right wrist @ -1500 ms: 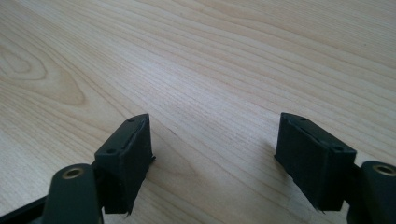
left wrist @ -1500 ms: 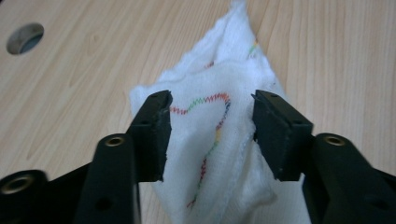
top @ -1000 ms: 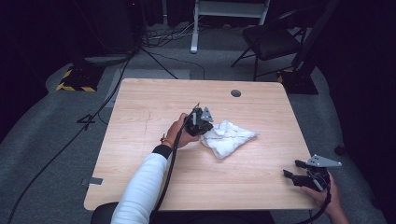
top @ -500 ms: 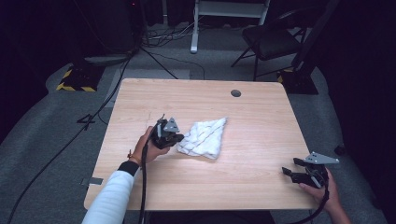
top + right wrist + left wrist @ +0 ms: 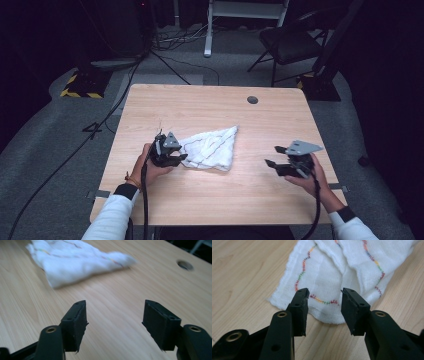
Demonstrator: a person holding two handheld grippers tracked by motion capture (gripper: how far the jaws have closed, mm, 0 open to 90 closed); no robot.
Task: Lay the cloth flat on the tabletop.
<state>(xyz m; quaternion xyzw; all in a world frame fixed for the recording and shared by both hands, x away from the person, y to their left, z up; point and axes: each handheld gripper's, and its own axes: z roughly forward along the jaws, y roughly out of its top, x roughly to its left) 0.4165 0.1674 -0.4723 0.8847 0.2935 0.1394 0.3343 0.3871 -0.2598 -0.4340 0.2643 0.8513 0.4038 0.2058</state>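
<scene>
High view: a white cloth [image 5: 211, 148] lying flat near the middle of the wooden worktop [image 5: 200, 105], spread out like a rough triangle with a thin wavy line of colored stitching. Left gripper [image 5: 172, 159] low at the cloth's left edge, held in a hand with a white sleeve. Right gripper [image 5: 274, 156] well apart from the cloth, out toward the right side of the worktop, pointing left at it. A small round hole [image 5: 252, 100] in the worktop toward the far edge. Dark floor all around, with a chair [image 5: 287, 42] and cables behind.

Left gripper view: two black fingers [image 5: 298, 311] standing apart, just opened, nothing pinched between them. Corner of the cloth [image 5: 332, 277] right past the tips, lying on the wood. Rainbow stitches running along the hem between the two tips. Folds of cloth piled one on another higher up.

Right gripper view: two black fingers [image 5: 75, 320] wide apart, just closing a little, nothing between them but bare wood. Cloth [image 5: 75, 262] far off at the top left, soft and blurry. Round hole [image 5: 184, 265] at the top right.
</scene>
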